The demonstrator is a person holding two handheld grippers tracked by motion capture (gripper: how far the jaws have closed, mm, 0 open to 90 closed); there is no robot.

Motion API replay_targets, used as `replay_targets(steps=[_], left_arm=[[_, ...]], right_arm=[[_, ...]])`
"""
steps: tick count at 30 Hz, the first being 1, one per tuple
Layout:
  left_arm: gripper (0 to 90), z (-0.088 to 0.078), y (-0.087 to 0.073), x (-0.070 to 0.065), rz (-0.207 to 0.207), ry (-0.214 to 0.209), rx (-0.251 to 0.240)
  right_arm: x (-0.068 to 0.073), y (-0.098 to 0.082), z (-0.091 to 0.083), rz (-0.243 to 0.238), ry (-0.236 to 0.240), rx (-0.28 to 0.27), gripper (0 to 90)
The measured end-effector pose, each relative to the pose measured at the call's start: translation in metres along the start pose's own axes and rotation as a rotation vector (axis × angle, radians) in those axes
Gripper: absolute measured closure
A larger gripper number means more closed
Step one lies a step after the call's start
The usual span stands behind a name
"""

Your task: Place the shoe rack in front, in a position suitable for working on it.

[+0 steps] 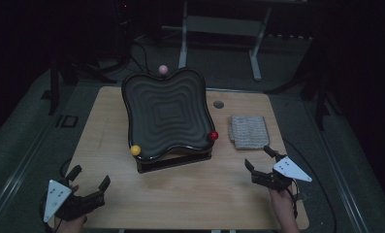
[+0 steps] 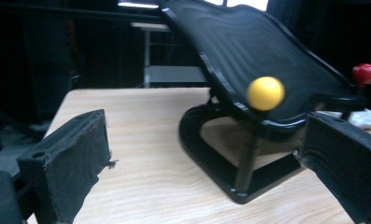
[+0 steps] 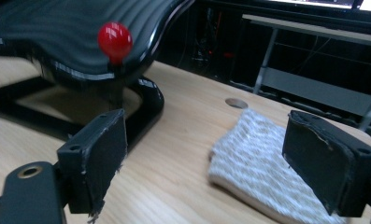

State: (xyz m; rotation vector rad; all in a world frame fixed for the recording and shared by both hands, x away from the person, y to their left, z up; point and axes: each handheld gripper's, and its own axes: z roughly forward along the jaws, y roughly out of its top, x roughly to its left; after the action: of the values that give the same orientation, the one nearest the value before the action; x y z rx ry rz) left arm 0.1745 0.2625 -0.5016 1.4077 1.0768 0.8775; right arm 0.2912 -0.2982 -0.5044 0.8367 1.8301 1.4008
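Your left claw (image 1: 90, 187) sits at the near left corner of the pale wooden worktop (image 1: 195, 189), its jaws spread wide with nothing between them. Ahead of it and to its right stands the black wavy-ridged plastic tray (image 1: 167, 112), tilted on a black looped stand (image 2: 216, 158) so that its near edge is low and its far edge is raised. In the left gripper view a yellow ball knob (image 2: 265, 93) sits on the tray's near corner, just ahead of that claw's right jaw, and a red ball knob (image 2: 366, 73) stands farther off at the next corner.

Your right claw (image 1: 259, 165) rests toward the near right of the worktop, jaws equally wide apart and holding nothing. Just ahead of it, between its jaws in the right gripper view, lies a folded off-white knitted cloth (image 3: 267, 163), flat on the wood and untouched. The red knob stands ahead of its left jaw. A pink ball knob (image 1: 163, 69) tops the tray's far edge.

Beyond the cloth a small round grey disc (image 1: 218, 104) is set in the worktop. The room is dark; a grey floor (image 1: 25, 141) surrounds the worktop, and a light metal frame (image 1: 219, 29) stands behind it.
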Motion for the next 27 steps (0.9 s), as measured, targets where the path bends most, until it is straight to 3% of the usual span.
replay_targets(steps=[2,7,13,18,21,27], left_arm=[[1.8,0.003,0.003,-0.003,0.008,-0.020,0.000],[1.8,0.010,0.010,-0.004,0.021,-0.011,0.003],[1.8,0.018,0.026,-0.004,-0.007,-0.047,0.010],[1.8,0.029,0.034,-0.011,0.049,-0.082,0.053],[1.8,0.037,0.035,-0.011,0.019,-0.110,0.071],[1.8,0.052,0.036,-0.013,0.019,-0.129,0.091]], right_arm=[[0.001,0.004,0.003,0.009,0.002,-0.006,13.7],[0.003,0.015,0.009,0.012,-0.012,-0.016,13.8],[0.009,0.033,0.021,0.035,0.008,-0.027,13.3],[0.014,0.044,0.033,0.063,0.046,-0.038,12.8],[0.017,0.050,0.042,0.075,0.073,-0.028,12.8],[0.028,0.058,0.060,0.116,0.130,-0.015,12.5]])
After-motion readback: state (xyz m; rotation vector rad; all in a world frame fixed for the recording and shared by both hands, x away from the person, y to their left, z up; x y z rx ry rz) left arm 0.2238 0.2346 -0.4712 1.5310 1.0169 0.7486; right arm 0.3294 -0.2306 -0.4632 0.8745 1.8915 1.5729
